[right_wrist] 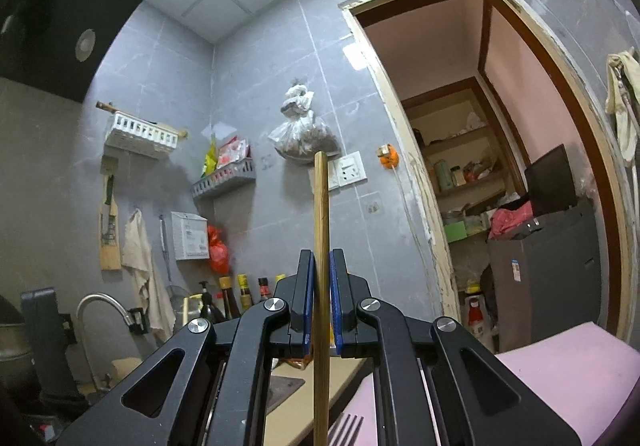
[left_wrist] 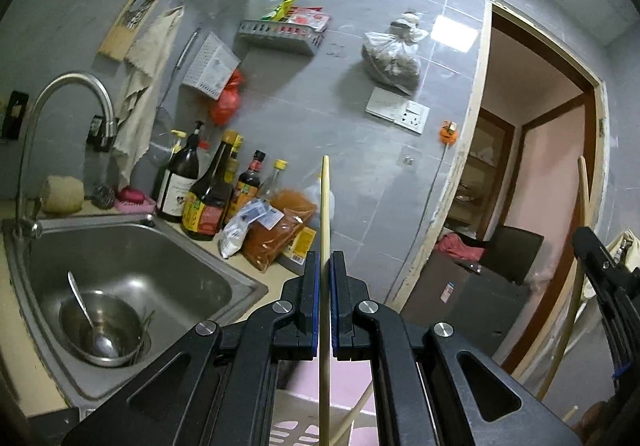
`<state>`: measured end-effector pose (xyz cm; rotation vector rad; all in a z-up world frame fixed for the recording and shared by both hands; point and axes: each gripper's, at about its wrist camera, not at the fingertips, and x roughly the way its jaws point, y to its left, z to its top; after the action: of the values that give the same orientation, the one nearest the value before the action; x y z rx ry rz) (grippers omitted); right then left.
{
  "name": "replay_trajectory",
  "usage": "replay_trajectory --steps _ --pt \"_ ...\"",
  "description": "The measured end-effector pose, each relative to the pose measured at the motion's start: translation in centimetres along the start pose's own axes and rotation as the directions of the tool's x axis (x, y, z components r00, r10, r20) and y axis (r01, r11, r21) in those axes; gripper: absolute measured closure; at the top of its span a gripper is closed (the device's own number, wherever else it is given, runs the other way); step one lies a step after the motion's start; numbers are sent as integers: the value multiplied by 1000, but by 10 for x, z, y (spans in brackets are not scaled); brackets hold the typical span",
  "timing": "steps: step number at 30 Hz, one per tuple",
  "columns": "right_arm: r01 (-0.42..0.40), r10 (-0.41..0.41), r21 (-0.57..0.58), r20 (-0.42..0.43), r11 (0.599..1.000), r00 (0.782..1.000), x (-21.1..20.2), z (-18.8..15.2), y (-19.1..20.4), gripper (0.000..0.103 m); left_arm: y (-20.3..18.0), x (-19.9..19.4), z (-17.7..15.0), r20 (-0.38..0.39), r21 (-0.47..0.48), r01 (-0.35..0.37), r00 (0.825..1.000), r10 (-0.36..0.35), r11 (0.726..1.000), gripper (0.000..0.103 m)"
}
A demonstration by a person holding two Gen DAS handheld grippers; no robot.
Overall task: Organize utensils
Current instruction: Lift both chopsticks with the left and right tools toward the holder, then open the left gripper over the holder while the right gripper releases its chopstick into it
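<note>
My left gripper (left_wrist: 325,262) is shut on a thin pale wooden chopstick (left_wrist: 325,206) that stands upright between its blue pads. My right gripper (right_wrist: 322,260) is shut on a thicker brown wooden chopstick (right_wrist: 321,206), also upright. In the left wrist view the right gripper (left_wrist: 600,258) and its chopstick (left_wrist: 584,182) show at the right edge. Below the left gripper, another wooden stick (left_wrist: 354,418) leans in a white slotted basket (left_wrist: 296,430). A metal fork (right_wrist: 346,430) lies on a pink surface (right_wrist: 568,374) below the right gripper.
A steel sink (left_wrist: 132,254) with a bowl and spoon (left_wrist: 100,330) is at the left, with a curved tap (left_wrist: 72,94). Sauce bottles (left_wrist: 208,194) and spice bags (left_wrist: 276,230) line the counter. Wall racks (right_wrist: 224,178), a hanging bag (right_wrist: 300,130) and a doorway (right_wrist: 500,166) are ahead.
</note>
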<state>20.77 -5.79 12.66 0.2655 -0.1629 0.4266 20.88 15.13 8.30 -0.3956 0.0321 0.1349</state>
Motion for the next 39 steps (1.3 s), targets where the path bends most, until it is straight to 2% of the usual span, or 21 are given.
replay_trajectory --steps 5,8,16,22,28,30,31,34,36,39 --pt "28 -27 22 -28 999 999 6 -7 -4 97 -9 -3 -12 1 30 -47 999 47 998 100" --pt "25 -25 12 -45 1000 999 7 -10 -4 97 -16 -5 -18 -6 66 -47 999 47 997 100" --pt "-16 12 -29 -111 999 994 1 -19 -6 97 -14 -9 -27 -87 88 1 996 7 996 100" --pt "-84 75 -28 -235 996 969 -1 -23 -11 95 -16 -14 -36 -178 117 -2 984 23 993 100" --pt "-117 100 -48 -269 992 958 -12 -17 -12 93 -18 -21 -36 -214 103 31 977 -8 994 99" --pt "-120 103 -46 -268 992 958 -16 -13 -14 83 -19 -24 -34 -227 97 36 974 -13 995 97" --pt "-120 104 -44 -265 992 959 -18 -11 -15 79 -19 -26 -33 -230 95 37 973 -15 995 93" --pt "-115 99 -50 -248 992 964 -29 -2 -20 75 -22 -34 -28 -225 89 48 974 -27 995 78" --pt "-110 96 -46 -242 993 965 -34 4 -24 66 -25 -40 -24 -213 89 54 977 -34 995 75" --pt "-98 84 -49 -233 994 969 -43 12 -32 57 -34 -49 -17 -208 99 75 977 -53 992 67"
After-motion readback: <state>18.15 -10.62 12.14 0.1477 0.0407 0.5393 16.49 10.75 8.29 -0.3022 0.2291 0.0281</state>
